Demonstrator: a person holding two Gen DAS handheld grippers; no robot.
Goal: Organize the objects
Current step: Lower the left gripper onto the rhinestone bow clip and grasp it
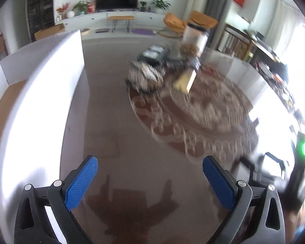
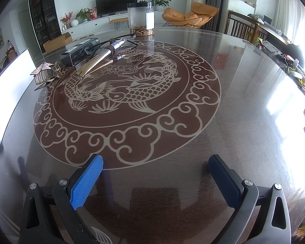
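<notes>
On the round glass-topped table (image 2: 244, 85) with a fish pattern, a cluster of objects lies at the far left: a clear jar (image 2: 140, 18) with brown bits at its bottom, a black box (image 2: 79, 50), a beige sheath with a metal tube (image 2: 100, 58), and a small wooden pavilion model (image 2: 43, 74). My right gripper (image 2: 155, 169) is open and empty over the near table edge. My left gripper (image 1: 150, 169) is open and empty; its view is motion-blurred and shows the jar (image 1: 195, 38), the model (image 1: 145, 77) and the beige sheath (image 1: 185, 80) far ahead.
A white open cardboard box (image 1: 40, 85) stands at the table's left edge, also seen in the right wrist view (image 2: 12, 71). The other gripper (image 1: 274, 166) shows at the right of the left wrist view. Wooden chairs (image 2: 242, 27) stand behind the table.
</notes>
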